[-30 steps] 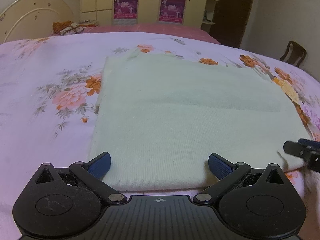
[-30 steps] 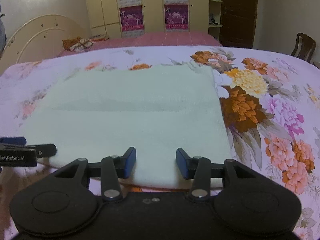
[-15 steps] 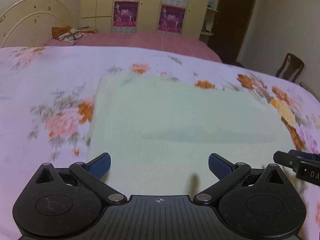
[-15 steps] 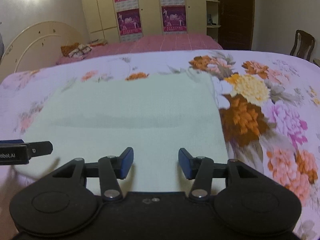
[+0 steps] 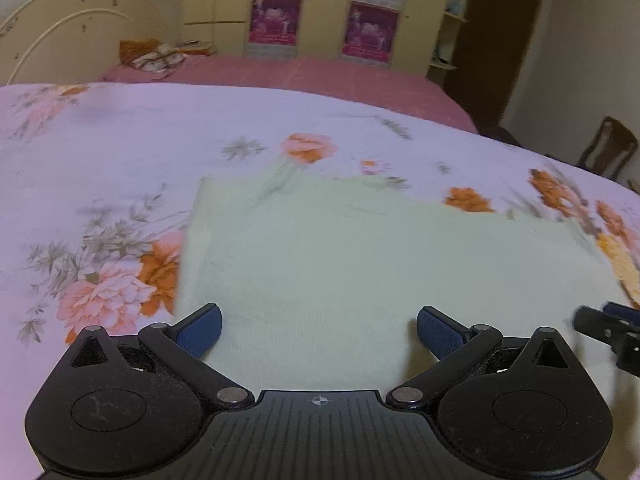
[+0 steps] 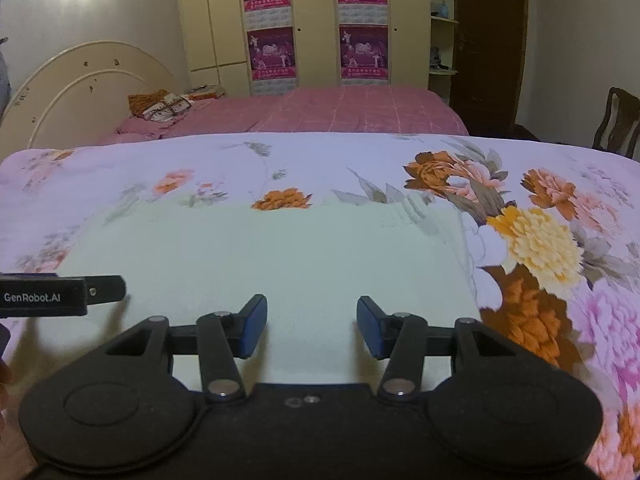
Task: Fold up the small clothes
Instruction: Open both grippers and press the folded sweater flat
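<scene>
A pale green folded garment (image 5: 360, 272) lies flat on the floral bedsheet (image 5: 100, 160); it also shows in the right wrist view (image 6: 280, 256). My left gripper (image 5: 319, 330) is open and empty, raised above the garment's near left part. My right gripper (image 6: 312, 326) is open and empty, raised above the garment's near right part. The right gripper's tip shows at the right edge of the left wrist view (image 5: 608, 328), and the left gripper's finger shows at the left edge of the right wrist view (image 6: 60, 296).
The floral sheet (image 6: 540, 240) spreads around the garment on all sides. Behind it stand a pink-covered bed (image 6: 320, 112) with a cream headboard (image 6: 88, 88), wardrobes with posters (image 6: 316, 32) and a dark chair (image 6: 620, 120) at the right.
Both grippers have lifted up and tilted back from the garment's near edge, so more of the room shows. The garment lies as before. Both grippers stay open.
</scene>
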